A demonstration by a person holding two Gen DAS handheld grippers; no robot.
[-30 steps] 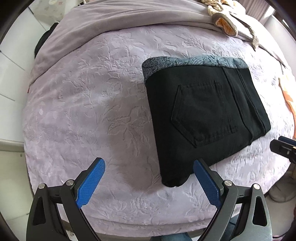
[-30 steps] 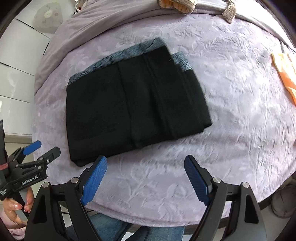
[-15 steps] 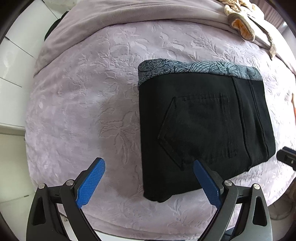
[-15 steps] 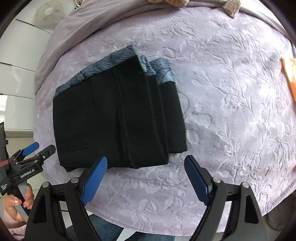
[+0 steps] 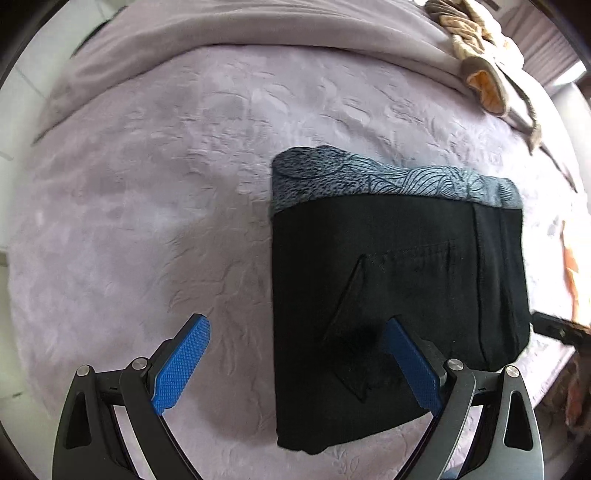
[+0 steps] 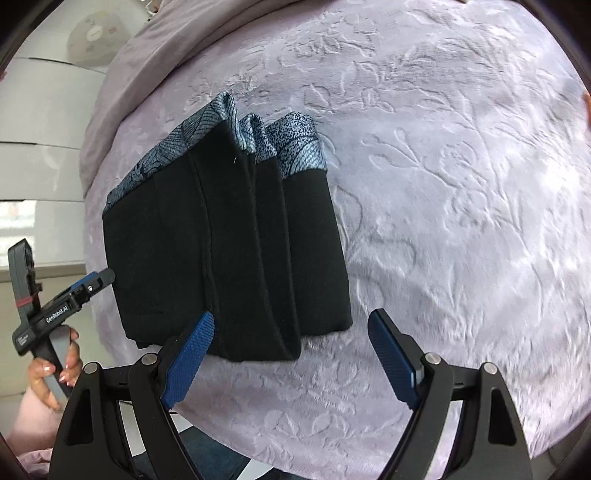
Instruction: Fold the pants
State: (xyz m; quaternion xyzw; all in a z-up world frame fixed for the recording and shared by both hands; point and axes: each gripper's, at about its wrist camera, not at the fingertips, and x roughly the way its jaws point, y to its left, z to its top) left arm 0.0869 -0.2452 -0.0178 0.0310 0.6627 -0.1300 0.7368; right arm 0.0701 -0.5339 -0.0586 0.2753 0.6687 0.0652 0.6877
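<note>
The black pants (image 5: 399,295) lie folded into a compact rectangle on the lilac embossed bedspread (image 5: 166,184), with a grey-blue patterned lining showing along the far edge. In the right wrist view the pants (image 6: 229,251) show stacked folds. My left gripper (image 5: 295,363) is open and empty, hovering over the pants' near left edge. My right gripper (image 6: 291,360) is open and empty, over the pants' near right corner. The left gripper also shows in the right wrist view (image 6: 88,286) at the pants' left side.
A grey blanket (image 5: 258,33) lies bunched along the far side of the bed. A tan and orange garment (image 5: 484,81) lies at the far right. An orange item (image 5: 570,266) sits at the right edge. White drawers (image 6: 40,140) stand left of the bed.
Both grippers have moved in closer to the pants, which now fill more of each view. Both stay open. The pants have not changed shape.
</note>
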